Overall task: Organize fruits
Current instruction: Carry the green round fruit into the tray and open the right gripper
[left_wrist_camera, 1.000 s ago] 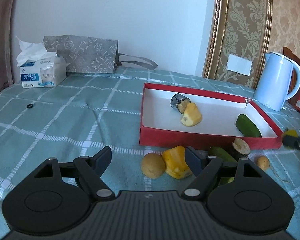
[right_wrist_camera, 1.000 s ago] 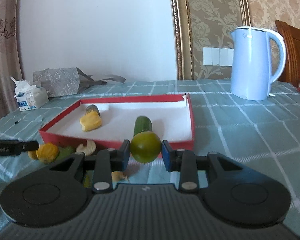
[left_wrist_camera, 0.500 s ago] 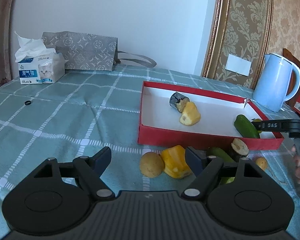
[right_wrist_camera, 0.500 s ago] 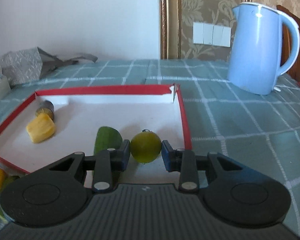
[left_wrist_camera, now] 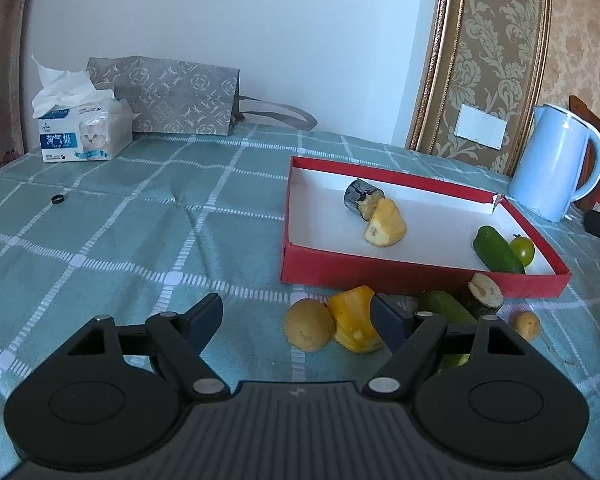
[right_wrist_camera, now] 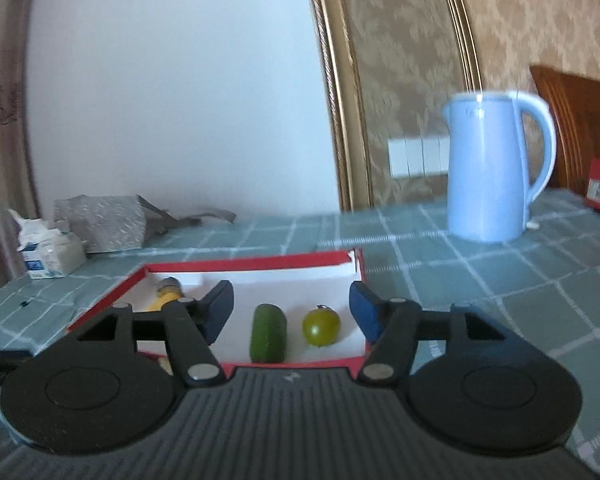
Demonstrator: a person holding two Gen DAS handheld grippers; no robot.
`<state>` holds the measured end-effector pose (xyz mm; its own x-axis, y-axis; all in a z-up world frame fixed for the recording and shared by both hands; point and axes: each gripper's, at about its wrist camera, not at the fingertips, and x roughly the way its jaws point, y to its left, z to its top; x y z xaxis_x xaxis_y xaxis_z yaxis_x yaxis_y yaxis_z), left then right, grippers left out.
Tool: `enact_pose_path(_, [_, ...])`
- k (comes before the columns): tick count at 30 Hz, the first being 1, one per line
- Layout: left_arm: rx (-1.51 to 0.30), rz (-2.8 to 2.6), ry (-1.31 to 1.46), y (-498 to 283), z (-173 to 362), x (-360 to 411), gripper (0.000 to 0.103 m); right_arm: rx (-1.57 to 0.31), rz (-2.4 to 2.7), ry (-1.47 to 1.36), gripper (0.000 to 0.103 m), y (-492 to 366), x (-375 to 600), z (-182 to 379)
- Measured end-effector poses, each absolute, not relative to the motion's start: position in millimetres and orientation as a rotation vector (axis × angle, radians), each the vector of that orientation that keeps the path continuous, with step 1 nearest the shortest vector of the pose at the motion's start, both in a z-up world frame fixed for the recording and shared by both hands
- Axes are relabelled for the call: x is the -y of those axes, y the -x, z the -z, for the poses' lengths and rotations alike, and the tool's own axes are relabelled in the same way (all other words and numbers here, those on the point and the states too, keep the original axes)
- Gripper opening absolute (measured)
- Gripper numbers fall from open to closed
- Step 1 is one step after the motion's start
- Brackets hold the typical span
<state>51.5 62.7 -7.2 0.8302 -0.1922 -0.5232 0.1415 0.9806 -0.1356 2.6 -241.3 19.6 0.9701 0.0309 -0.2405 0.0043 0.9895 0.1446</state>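
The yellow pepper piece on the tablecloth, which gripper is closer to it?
Left. The left gripper hangs open right at the yellow pepper piece, which lies by its right finger. The right gripper, jaws opening, sits at the red box over by the green tomato.

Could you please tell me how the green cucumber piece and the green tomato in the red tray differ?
The cucumber piece is elongated and lies on its side; the green tomato is round. The cucumber piece is darker green and the larger of the two; the tomato is yellower and has a small stem on top. Both rest side by side in the red tray.
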Motion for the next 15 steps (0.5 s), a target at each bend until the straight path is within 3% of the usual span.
enact_pose_path(5, [-0.537, 0.156, -0.01, -43.9, 9.9, -52.5, 0.081, -0.236, -0.027, -0.068, 0.069, 7.0, 228.2, -8.2])
enact_pose_path(15, [-0.531, 0.158, -0.041, -43.7, 10.6, -49.9, 0.085, -0.3, -0.054, -0.108, 0.074, 4.8, 228.2, -6.1])
